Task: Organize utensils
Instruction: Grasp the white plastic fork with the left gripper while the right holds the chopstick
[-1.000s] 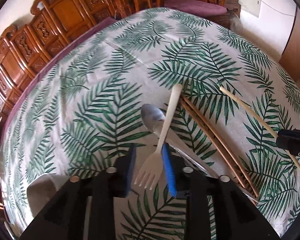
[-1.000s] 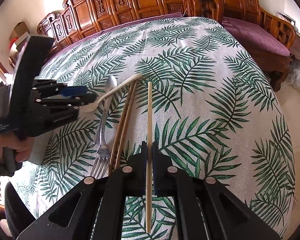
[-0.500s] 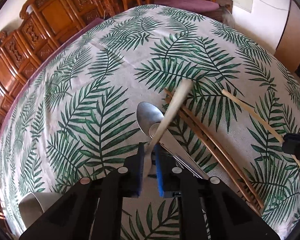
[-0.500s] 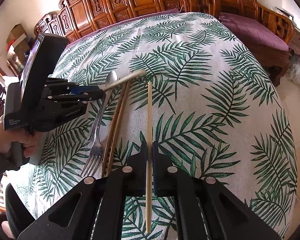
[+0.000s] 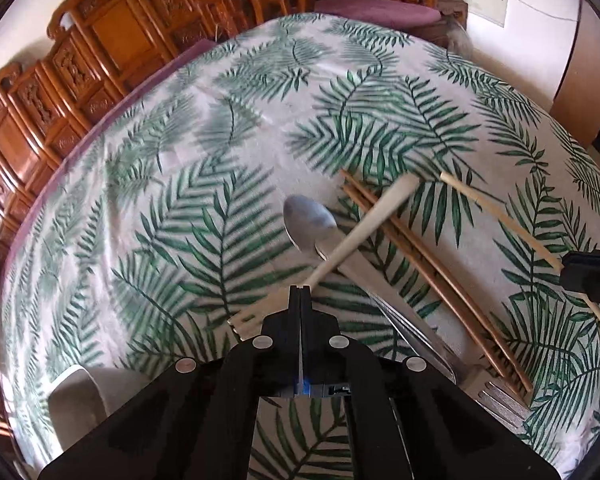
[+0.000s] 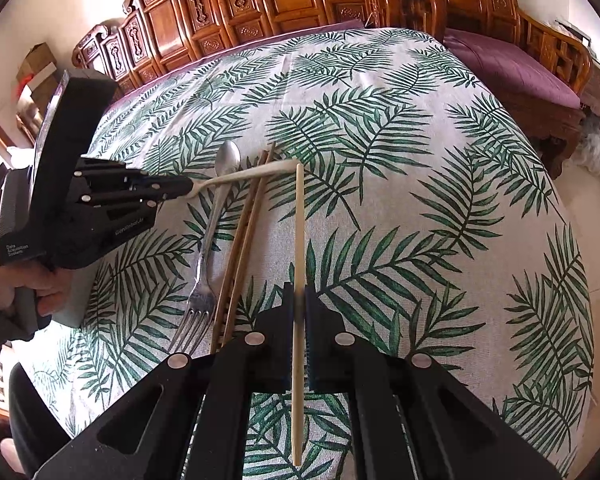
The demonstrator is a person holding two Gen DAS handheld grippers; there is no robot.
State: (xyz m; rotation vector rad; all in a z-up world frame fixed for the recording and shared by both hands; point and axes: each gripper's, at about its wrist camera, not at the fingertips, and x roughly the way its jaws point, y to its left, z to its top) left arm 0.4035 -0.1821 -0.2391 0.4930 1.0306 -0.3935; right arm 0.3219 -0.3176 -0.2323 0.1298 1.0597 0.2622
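a: two claws, two loads. your left gripper (image 5: 300, 292) has just been closing and is now clenched on the pale fork (image 5: 364, 224), pinched near its neck. your right gripper (image 6: 298, 300) is clamped on a pale chopstick (image 6: 298, 240).

b: where does the fork sit against the left claw?

a: its handle runs ahead of the jaws and off to their right, crossing above the metal spoon (image 5: 310, 220) and the brown chopsticks (image 5: 432, 268). its tines stick out just left of the jaws and slightly behind their tips.

b: so how do you do this lift well?

a: raise it straight up before you swing, i judge. the handle end hangs over the brown pair, and a sideways drag could scatter them. the grip is off-centre, so the long handle may droop; keep your wrist steady.

b: and the right one?

a: the chopstick's long axis lies along the claw's own line, far end ahead, near end behind the jaws. the metal fork (image 6: 200, 300) lies left of that claw on the leaf-print tablecloth (image 6: 420, 200).
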